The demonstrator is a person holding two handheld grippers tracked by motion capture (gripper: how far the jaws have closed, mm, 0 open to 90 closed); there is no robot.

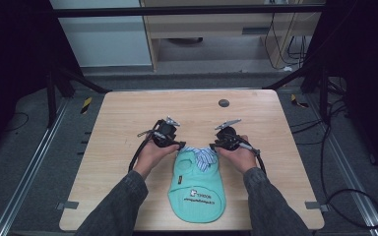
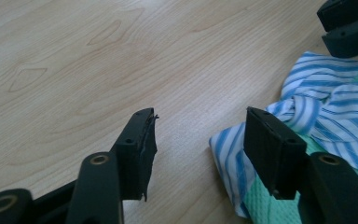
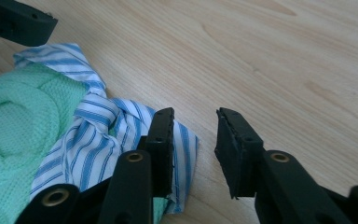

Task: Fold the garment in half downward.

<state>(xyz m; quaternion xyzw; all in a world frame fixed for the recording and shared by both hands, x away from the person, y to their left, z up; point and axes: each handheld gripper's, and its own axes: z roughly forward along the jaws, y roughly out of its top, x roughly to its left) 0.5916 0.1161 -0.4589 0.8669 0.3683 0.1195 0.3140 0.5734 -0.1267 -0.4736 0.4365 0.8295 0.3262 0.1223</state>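
While lying on the table [image 1: 128, 147], the garment [image 1: 197, 189] is sitting between the left gripper [image 2: 196, 140] and right gripper [image 3: 195, 140] (both gaping, gripping nothing).

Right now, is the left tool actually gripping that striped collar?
Apart. In the left gripper view, the left tool stands open with bare wood between its jaws; the striped collar lies beside the right-hand jaw, not pinched between the two.

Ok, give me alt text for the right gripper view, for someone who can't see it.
The right tongs stand open on a wooden table, one jaw over the striped collar of a green garment, nothing between the jaws. The left tongs' tip shows top left.
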